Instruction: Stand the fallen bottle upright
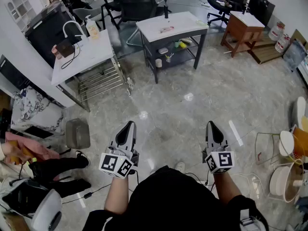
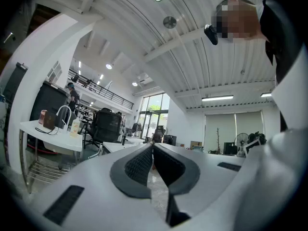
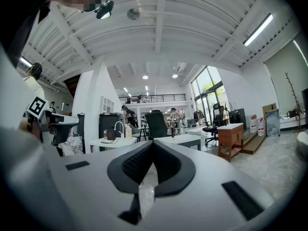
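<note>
I hold both grippers level over the marble floor, far from the tables. In the head view my left gripper (image 1: 129, 125) and my right gripper (image 1: 212, 125) are shut with nothing between the jaws. The left gripper view shows its pads (image 2: 140, 163) pressed together, and the right gripper view shows the same for its pads (image 3: 137, 163). A pale pump bottle (image 1: 92, 28) stands upright on the white table (image 1: 79, 59). On the grey table (image 1: 187, 19) a dark slim bottle (image 1: 166, 11) stands, and a small flat pinkish thing (image 1: 167, 29) lies beside it. I cannot make out a fallen bottle for certain.
Black office chairs (image 1: 136, 1) stand behind the tables. A wooden side table (image 1: 242, 29) is at the back right. Wire racks and white round things (image 1: 283, 163) crowd the right edge. A grey bin (image 1: 77, 133) and a seated person's legs (image 1: 55, 170) are at the left.
</note>
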The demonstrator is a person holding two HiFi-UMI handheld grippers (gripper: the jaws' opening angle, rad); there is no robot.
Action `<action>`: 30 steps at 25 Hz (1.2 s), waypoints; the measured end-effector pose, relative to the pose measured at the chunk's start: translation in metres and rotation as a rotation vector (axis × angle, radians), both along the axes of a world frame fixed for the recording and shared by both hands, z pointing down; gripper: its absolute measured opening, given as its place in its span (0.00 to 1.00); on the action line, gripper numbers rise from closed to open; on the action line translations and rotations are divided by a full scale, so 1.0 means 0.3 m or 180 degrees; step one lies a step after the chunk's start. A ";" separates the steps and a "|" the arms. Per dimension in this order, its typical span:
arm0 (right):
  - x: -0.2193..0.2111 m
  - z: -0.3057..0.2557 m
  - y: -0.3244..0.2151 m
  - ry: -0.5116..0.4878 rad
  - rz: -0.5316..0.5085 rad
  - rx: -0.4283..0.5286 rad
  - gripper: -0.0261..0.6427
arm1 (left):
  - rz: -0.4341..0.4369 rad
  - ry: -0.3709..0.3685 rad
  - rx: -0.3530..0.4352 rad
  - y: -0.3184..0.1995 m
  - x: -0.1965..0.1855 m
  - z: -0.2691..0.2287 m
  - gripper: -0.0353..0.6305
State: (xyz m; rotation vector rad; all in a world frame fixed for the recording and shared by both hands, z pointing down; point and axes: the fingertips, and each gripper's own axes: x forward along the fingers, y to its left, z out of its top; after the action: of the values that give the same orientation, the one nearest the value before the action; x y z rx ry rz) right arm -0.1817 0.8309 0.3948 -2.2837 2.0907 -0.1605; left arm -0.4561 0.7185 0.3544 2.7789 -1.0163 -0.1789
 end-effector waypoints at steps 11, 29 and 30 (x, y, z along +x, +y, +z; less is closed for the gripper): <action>0.049 0.048 -0.004 -0.0090 0.0115 0.0043 0.08 | 0.0052 0.0007 -0.0064 -0.025 0.020 0.028 0.09; 0.172 -0.005 -0.013 -0.0269 0.0112 0.0304 0.53 | -0.0134 -0.0013 0.0041 -0.056 0.150 0.015 0.53; 0.195 0.000 -0.009 -0.0282 0.0142 0.0327 0.54 | -0.0169 -0.0027 0.0043 -0.062 0.162 0.018 0.54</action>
State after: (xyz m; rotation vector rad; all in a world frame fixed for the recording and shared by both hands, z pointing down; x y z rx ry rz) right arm -0.1233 0.8284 0.3949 -2.2195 1.9568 -0.1462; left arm -0.4075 0.6998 0.3599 2.7685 -1.0958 -0.1819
